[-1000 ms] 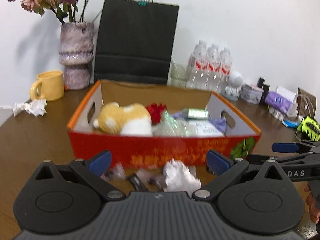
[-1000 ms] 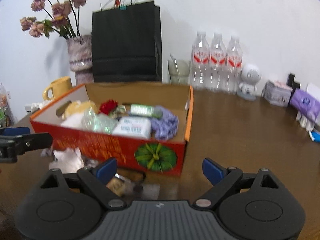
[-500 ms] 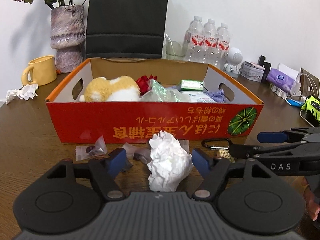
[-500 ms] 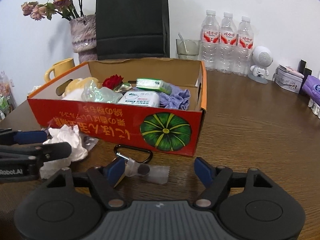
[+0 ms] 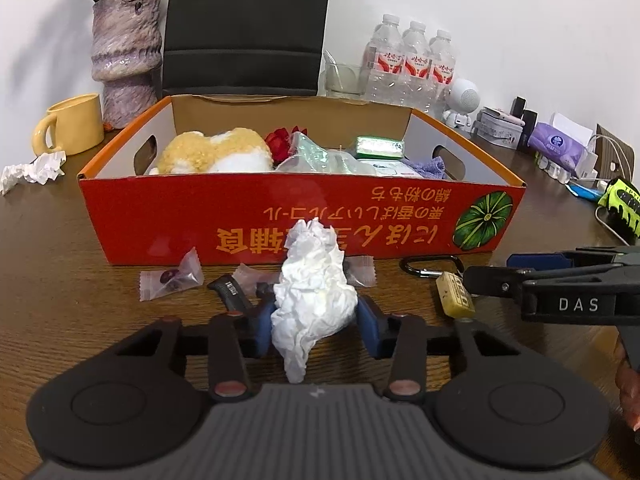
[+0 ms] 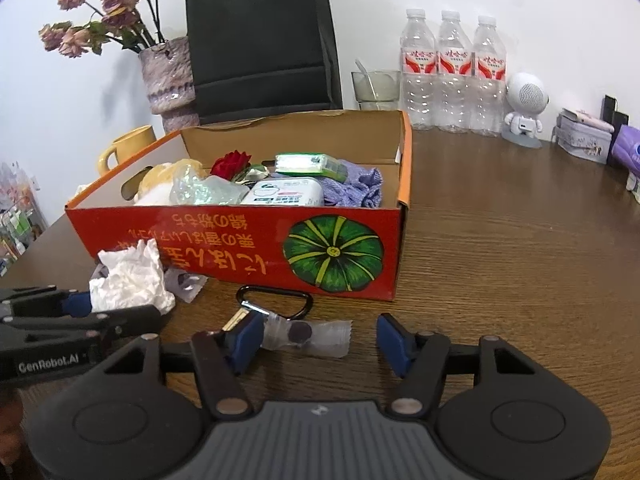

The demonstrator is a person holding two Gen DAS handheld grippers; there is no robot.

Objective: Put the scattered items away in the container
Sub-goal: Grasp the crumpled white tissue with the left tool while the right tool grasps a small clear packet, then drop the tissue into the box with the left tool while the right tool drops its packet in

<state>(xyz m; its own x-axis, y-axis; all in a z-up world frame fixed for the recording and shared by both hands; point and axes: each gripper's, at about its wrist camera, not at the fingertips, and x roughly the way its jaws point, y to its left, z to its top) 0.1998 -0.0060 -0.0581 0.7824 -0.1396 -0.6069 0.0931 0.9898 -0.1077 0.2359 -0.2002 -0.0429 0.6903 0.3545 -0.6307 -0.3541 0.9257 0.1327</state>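
Observation:
The red cardboard box (image 5: 304,220) stands on the wooden table, holding a plush toy, a red flower, packets and a purple cloth; it also shows in the right wrist view (image 6: 240,236). My left gripper (image 5: 314,320) is shut on a crumpled white tissue (image 5: 312,292), in front of the box. My right gripper (image 6: 322,340) is open, its fingers around a clear wrapped candy (image 6: 304,334) on the table. A black carabiner with a brass padlock (image 5: 454,294) lies by the box. More wrapped candies (image 5: 172,276) and a small black tool (image 5: 230,290) lie nearby.
Behind the box stand a vase (image 5: 124,56), a yellow mug (image 5: 74,124), a black paper bag (image 5: 248,28), a glass, three water bottles (image 5: 408,64) and a white robot figure (image 6: 524,108). Another crumpled tissue (image 5: 34,168) lies at far left. Small items crowd the right edge.
Both grippers have come down toward the table in front of the box. The left jaws have closed onto the crumpled tissue. The right gripper stays open, now around the candy.

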